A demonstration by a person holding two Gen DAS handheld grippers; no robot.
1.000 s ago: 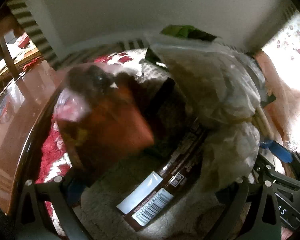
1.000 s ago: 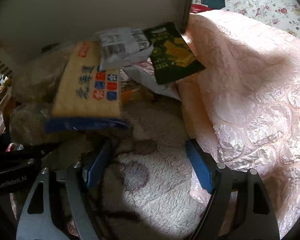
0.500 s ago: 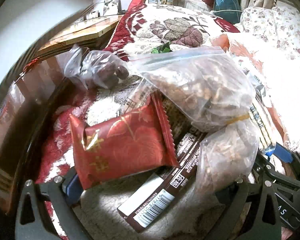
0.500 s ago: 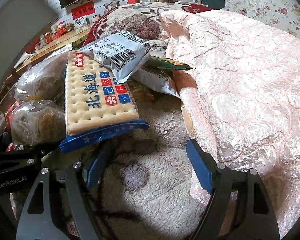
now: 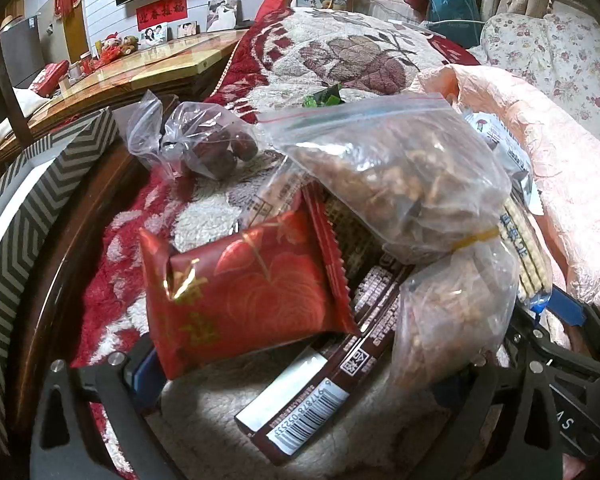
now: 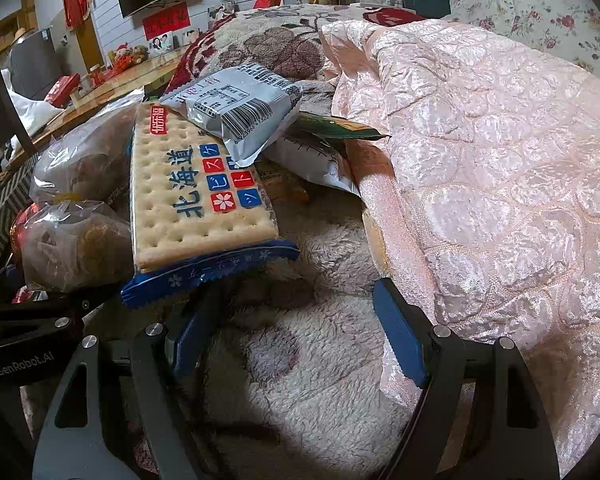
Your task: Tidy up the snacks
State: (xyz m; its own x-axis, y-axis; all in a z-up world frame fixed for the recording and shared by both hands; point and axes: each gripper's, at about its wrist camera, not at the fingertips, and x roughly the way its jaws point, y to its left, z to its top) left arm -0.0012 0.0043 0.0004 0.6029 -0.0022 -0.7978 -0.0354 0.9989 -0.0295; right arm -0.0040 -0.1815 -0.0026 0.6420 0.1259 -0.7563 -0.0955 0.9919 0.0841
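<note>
Red and shiny, the snack packet (image 5: 240, 296) lay on the heap on the fuzzy blanket (image 5: 204, 216), no longer blurred. The grey-striped box (image 5: 28, 216) had swung aside. Both the left gripper (image 5: 300, 376) and the right gripper (image 6: 296, 340) stayed spread apart, holding nothing, so sorting had barely begun.

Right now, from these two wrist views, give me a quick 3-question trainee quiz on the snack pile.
1. True or false: the right claw is shut on the blue-edged cracker packet.
2. Which item lies on the cracker packet's far end? A) grey barcode-printed foil pouch B) red gold-printed foil packet C) clear plastic bag of dark red dates
3. Fill in: the large clear zip bag of brown nuts is cinched by a ____ rubber band.

Key: 1 false, its jaws stand open over the fleecy blanket; 2 A; 3 yellow.
</note>
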